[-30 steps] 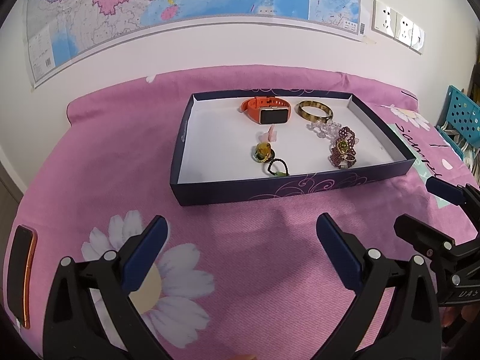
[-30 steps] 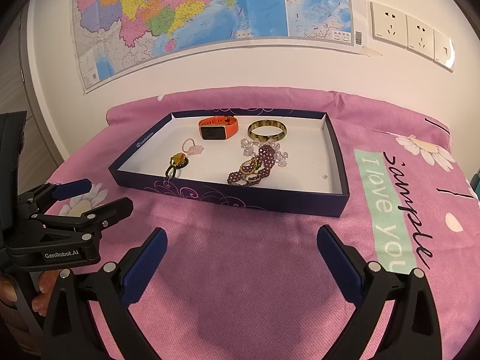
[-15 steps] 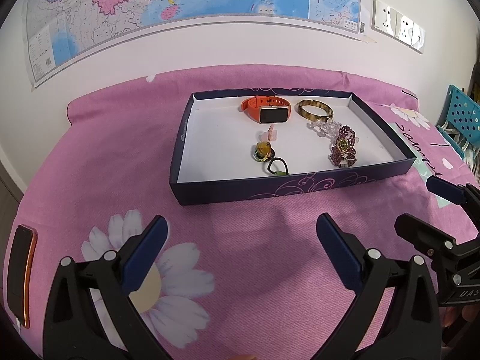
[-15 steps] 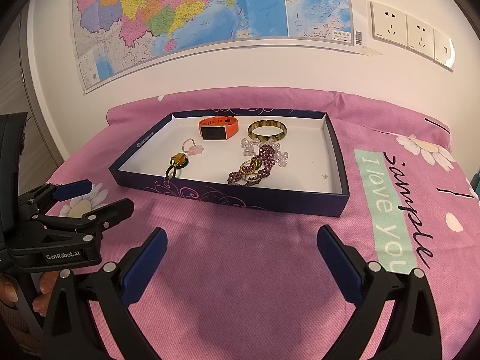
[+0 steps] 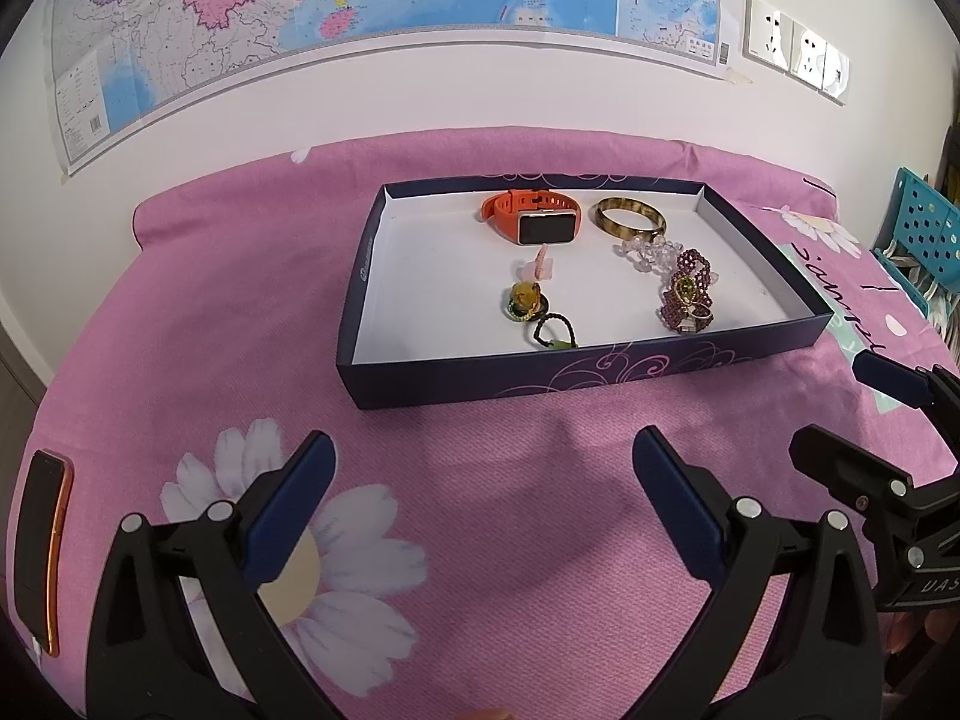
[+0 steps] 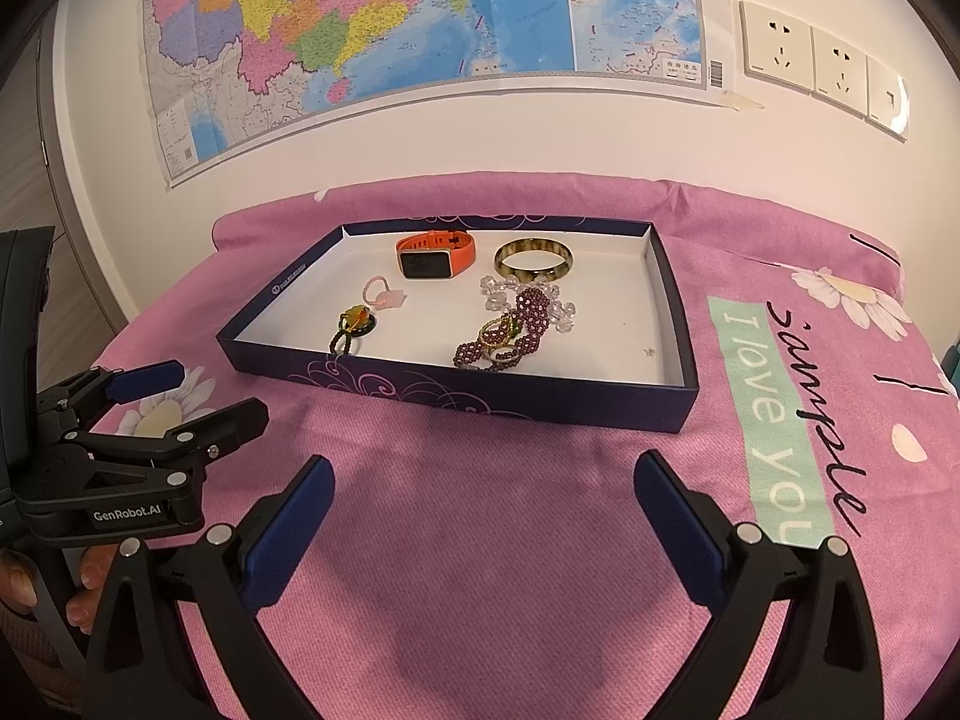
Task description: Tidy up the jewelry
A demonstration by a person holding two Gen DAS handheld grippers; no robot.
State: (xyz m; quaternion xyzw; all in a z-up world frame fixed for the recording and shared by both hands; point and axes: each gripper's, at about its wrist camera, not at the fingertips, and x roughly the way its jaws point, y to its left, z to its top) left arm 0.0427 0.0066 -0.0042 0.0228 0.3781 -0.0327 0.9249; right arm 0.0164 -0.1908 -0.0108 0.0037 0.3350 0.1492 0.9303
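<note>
Nearest the cameras: both grippers hover low over a pink cloth (image 5: 198, 312) with daisy prints, neither touching it.
Left gripper (image 5: 483, 501): jaws spread wide, nothing between the blue pads.
Right gripper (image 6: 483, 504): jaws likewise spread wide and holding nothing; it sits just to the right of the left one, each showing at the edge of the other's view.
Left of the left gripper: a dark phone (image 5: 39, 546) with an orange edge lies flat on the cloth.
Ahead of both grippers: a shallow navy box (image 5: 540, 369) with a white floor stands on the cloth, well apart from the fingertips; all the jewelry lies inside it.
Near wall of the box: a dark hair tie (image 5: 555, 333) lies just behind it, ahead of the left gripper; a yellow-green charm (image 5: 525, 300) touches the tie on its far side.
Ahead of the right gripper: a purple beaded bracelet (image 6: 510, 330) lies in a heap, overlapping a clear beaded bracelet (image 6: 558, 306) beyond it.
Middle of the box: a small pink ring (image 6: 384, 294) lies just beyond the charm.
Far wall of the box: an orange watch (image 5: 534, 219) rests screen toward the grippers, and a brown bangle (image 5: 630, 219) lies flat just to its right.
Beyond the cloth: a white wall carries a map (image 6: 420, 18), with sockets (image 6: 828, 69) to the right.
</note>
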